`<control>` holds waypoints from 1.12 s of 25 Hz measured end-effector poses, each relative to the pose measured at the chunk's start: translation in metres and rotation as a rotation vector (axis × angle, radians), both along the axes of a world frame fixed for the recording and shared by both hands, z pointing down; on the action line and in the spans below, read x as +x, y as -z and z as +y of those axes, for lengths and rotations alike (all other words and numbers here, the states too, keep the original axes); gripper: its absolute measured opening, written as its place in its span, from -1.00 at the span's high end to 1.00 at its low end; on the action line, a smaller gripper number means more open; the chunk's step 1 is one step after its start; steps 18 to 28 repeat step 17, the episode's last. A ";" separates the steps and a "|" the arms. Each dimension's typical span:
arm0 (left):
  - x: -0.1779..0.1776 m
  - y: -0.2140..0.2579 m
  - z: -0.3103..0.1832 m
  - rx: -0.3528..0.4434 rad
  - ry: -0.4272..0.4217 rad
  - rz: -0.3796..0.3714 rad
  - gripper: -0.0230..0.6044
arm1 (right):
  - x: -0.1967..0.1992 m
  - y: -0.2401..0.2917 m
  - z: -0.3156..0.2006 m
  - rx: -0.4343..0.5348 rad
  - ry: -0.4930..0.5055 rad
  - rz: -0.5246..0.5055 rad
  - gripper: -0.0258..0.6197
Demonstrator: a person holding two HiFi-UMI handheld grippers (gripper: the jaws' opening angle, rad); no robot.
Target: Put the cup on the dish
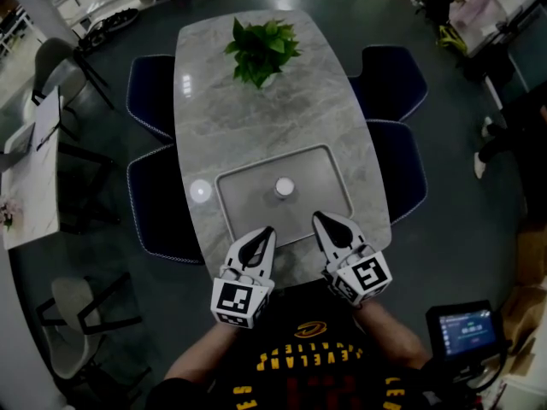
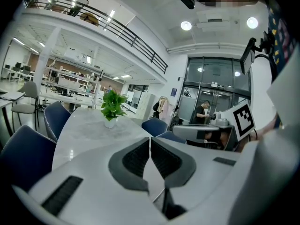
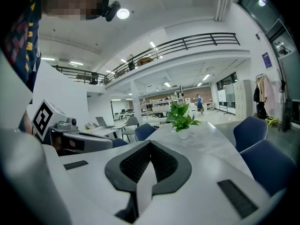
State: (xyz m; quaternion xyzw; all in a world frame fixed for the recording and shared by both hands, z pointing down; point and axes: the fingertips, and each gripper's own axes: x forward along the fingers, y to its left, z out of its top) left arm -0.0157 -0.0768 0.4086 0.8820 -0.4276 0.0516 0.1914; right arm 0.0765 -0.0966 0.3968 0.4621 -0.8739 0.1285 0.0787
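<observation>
In the head view a small white cup stands upright in the middle of a shallow grey tray. A small round white dish lies on the marble table, just left of the tray. My left gripper hovers over the tray's near edge, shut and holding nothing. My right gripper is beside it, nearer the cup, also shut and holding nothing. Both point toward the far end of the table. In the left gripper view and the right gripper view the jaws meet, and cup and dish are hidden behind them.
A potted green plant stands at the table's far end. Dark blue chairs line both long sides. Another table with grey chairs is off to the left. A small screen sits low at the right.
</observation>
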 end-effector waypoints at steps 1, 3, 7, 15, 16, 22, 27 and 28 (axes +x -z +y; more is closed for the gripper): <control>0.000 0.000 0.000 -0.001 0.001 0.000 0.89 | 0.000 0.000 0.000 -0.001 0.000 0.000 0.90; -0.001 -0.001 0.000 -0.003 0.002 0.000 0.89 | 0.000 -0.001 0.000 -0.003 0.001 -0.001 0.90; 0.000 -0.002 0.001 -0.004 0.003 -0.003 0.89 | 0.001 -0.003 0.001 -0.006 0.000 -0.001 0.90; 0.003 -0.004 0.003 -0.014 0.000 -0.004 0.89 | 0.006 -0.007 0.005 -0.021 -0.007 0.000 0.90; 0.004 -0.004 0.003 -0.014 0.000 -0.003 0.89 | 0.007 -0.007 0.005 -0.022 -0.007 0.001 0.90; 0.005 -0.004 0.003 -0.014 -0.001 -0.003 0.89 | 0.007 -0.007 0.005 -0.022 -0.007 0.001 0.90; 0.005 -0.004 0.003 -0.014 -0.001 -0.003 0.89 | 0.007 -0.007 0.005 -0.022 -0.007 0.001 0.90; 0.005 -0.004 0.003 -0.014 -0.001 -0.003 0.89 | 0.007 -0.007 0.005 -0.022 -0.007 0.001 0.90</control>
